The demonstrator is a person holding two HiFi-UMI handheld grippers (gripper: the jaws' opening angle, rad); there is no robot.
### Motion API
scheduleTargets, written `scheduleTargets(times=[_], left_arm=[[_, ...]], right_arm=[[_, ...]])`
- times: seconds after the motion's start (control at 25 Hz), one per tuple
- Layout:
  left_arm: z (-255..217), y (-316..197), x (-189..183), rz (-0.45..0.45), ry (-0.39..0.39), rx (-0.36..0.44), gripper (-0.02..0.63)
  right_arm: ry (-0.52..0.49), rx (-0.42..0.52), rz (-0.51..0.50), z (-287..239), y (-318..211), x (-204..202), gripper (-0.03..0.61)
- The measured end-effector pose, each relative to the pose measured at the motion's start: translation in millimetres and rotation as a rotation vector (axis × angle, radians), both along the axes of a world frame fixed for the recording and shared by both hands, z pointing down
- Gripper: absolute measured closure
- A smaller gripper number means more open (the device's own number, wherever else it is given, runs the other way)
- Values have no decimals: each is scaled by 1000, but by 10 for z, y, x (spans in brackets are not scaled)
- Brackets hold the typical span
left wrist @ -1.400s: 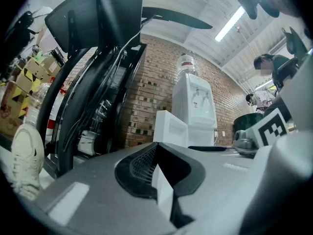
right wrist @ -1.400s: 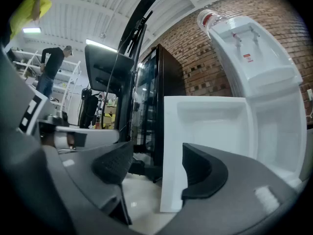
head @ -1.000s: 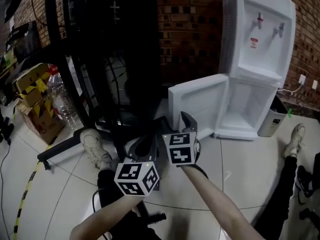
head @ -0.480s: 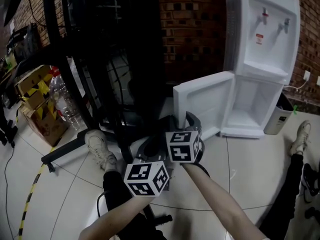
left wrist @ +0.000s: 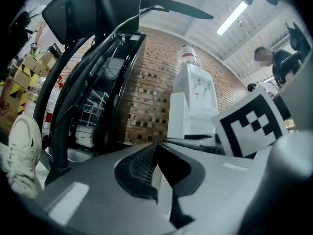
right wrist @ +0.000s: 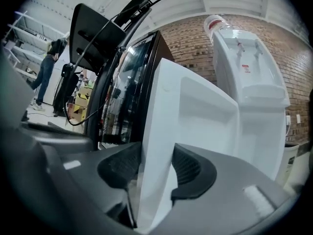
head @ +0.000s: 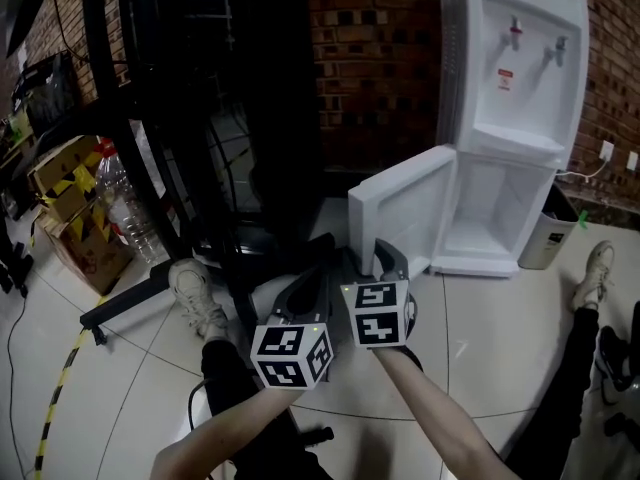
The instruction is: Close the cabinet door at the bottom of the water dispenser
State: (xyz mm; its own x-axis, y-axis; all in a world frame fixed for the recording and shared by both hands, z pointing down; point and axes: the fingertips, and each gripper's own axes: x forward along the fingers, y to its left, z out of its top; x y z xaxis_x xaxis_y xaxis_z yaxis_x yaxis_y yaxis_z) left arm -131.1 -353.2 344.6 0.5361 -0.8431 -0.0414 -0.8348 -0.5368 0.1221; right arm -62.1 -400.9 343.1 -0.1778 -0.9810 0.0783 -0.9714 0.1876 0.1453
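Clamping cabinet door (right wrist: 164,106) edge: right gripper (right wrist: 155,166)

1. Water dispenser (head: 510,78), upper right: white moulded plastic, smooth, glossy.
2. Cabinet door (head: 400,208), centre: white plastic, smooth, soft sheen.
3. Wall (head: 375,58), top centre: red-brown brick, rough, matt.
4. Floor (head: 120,368), lower left: pale tile, glossy.
5. Stand (head: 125,306), left: black metal bar, satin.
6. Box (head: 85,253), left edge: brown cardboard, matt; yellow-black tape.
7. Bottle (head: 125,208), left: clear plastic, shiny.
8. Right gripper (right wrist: 157,151) and left gripper (left wrist: 155,146): grey plastic, matt; pads (right wrist: 188,168) black, finely ribbed.
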Motion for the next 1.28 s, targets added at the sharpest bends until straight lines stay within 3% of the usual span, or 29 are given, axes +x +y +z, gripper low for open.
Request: scheduleTargets(times=[0.24, 0.4, 0.52, 0.64, 0.72, 0.96, 1.28], left_arm=[[111, -7, 31, -16, -20, -48, 611], [-38, -26, 62, -74, 104, -73, 611], [-235, 51, 356, -32, 150, -50, 611], [-261, 133, 667, 1, 201, -76, 611], [-245, 226, 892, 30, 167, -50, 611], [-396, 525, 1559, 131, 25, 153, 611], [-388, 378, 1904, 109, 49, 177, 611]], right_arm=[[19, -8, -25, 11, 411, 280, 368], [70, 36, 26, 24, 688, 488, 354], [96, 62, 81, 39, 865, 662, 356], [81, 51, 112, 42, 976, 838, 359], [79, 41, 131, 60, 1073, 945, 362], [91, 44, 252, 54, 1395, 1559, 383], [64, 23, 367, 71, 1497, 2278, 387]])
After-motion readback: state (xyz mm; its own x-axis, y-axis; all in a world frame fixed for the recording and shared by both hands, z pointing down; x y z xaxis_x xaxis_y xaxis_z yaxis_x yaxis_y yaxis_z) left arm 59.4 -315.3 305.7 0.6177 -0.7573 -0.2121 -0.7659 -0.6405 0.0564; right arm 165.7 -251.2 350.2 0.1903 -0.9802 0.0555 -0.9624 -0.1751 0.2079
